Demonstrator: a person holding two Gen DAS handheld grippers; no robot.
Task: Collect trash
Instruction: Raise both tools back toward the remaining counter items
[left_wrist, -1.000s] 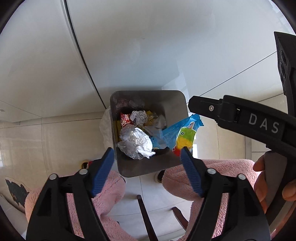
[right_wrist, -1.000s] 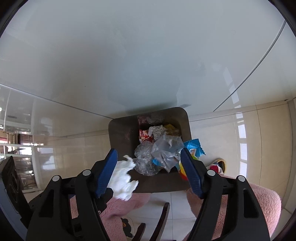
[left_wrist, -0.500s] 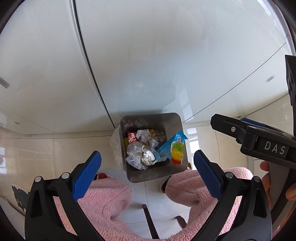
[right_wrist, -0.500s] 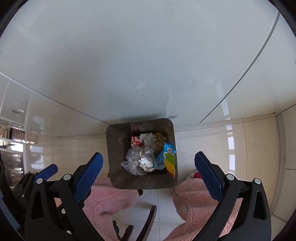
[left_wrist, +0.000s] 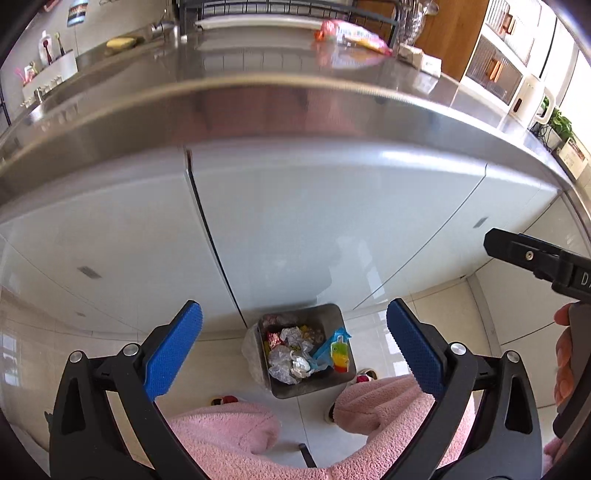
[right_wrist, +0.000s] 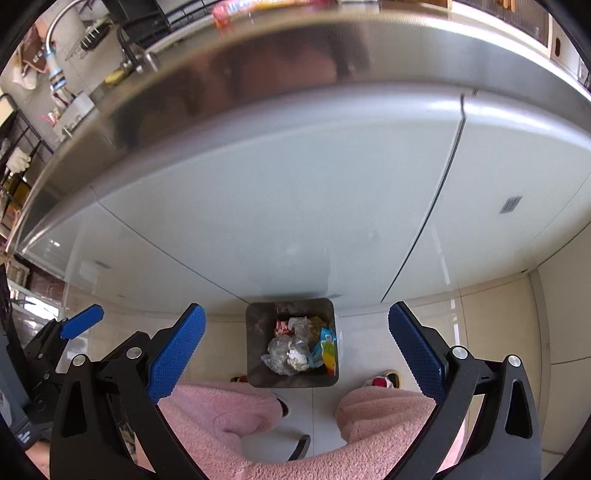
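- Left wrist view: the left gripper hangs spread wide and empty, high over the floor. Between its blue pads, well below, the grey trash bin stands against the cabinet, with crumpled wrappers and a colourful packet inside.
- Right wrist view: the right gripper is likewise spread and empty above the bin; pink-clad legs flank it.

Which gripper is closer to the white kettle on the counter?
Right, probably. The kettle stands at the counter's right end; the right gripper hangs on that side of the left gripper, both in front of the counter.
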